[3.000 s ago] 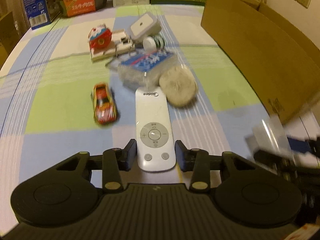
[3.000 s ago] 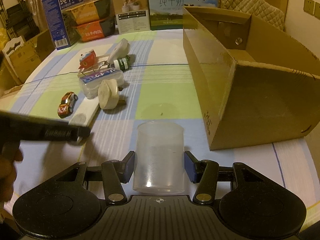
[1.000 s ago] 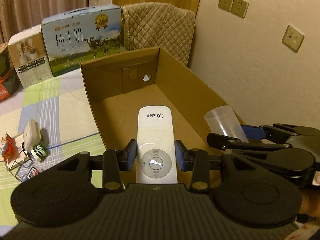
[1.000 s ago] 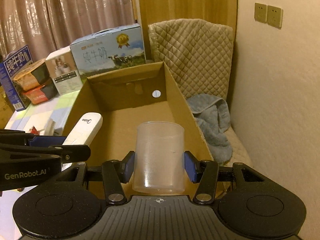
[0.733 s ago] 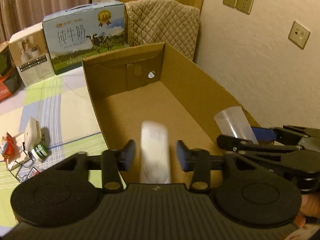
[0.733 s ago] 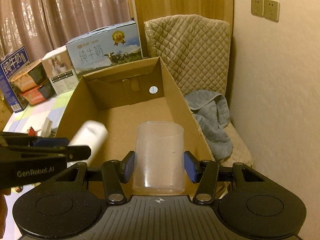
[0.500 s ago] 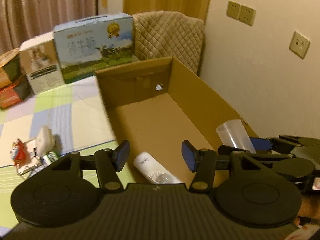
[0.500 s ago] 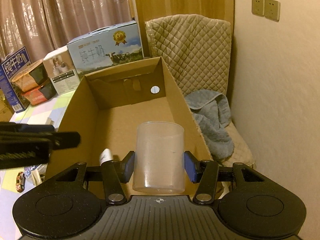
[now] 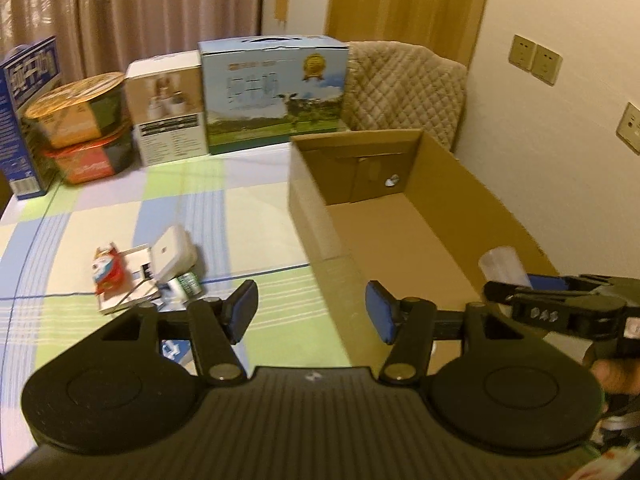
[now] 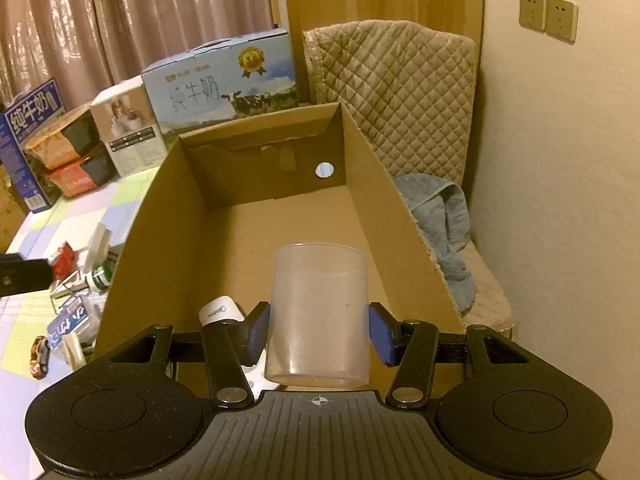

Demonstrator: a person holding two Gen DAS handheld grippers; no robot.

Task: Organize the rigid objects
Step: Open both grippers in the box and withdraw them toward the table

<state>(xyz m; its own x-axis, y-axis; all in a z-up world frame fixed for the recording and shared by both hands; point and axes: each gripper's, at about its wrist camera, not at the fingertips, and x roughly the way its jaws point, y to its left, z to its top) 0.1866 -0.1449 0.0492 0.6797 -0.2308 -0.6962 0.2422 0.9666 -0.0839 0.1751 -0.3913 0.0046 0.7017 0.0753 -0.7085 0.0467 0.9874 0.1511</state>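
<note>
My left gripper (image 9: 311,311) is open and empty, above the left wall of the cardboard box (image 9: 320,216). My right gripper (image 10: 319,330) is shut on a clear plastic cup (image 10: 318,316) and holds it over the near end of the box (image 10: 168,216). The cup also shows in the left wrist view (image 9: 502,266). The white remote (image 10: 219,310) lies inside the box at its near left, partly hidden by my right gripper's finger. A white adapter (image 9: 173,253), a red toy (image 9: 106,270) and a small green-capped bottle (image 9: 187,283) lie on the checked tablecloth.
Milk cartons and food boxes (image 9: 272,92) line the far edge of the table. A quilted chair (image 10: 396,92) with a grey towel (image 10: 444,216) stands right of the box by the wall. A toy car (image 10: 38,356) and a blue packet (image 10: 68,320) lie left of the box.
My left gripper opened and dropped the remote into the box, then swung left toward the table. My right gripper still holds the cup over the box.
</note>
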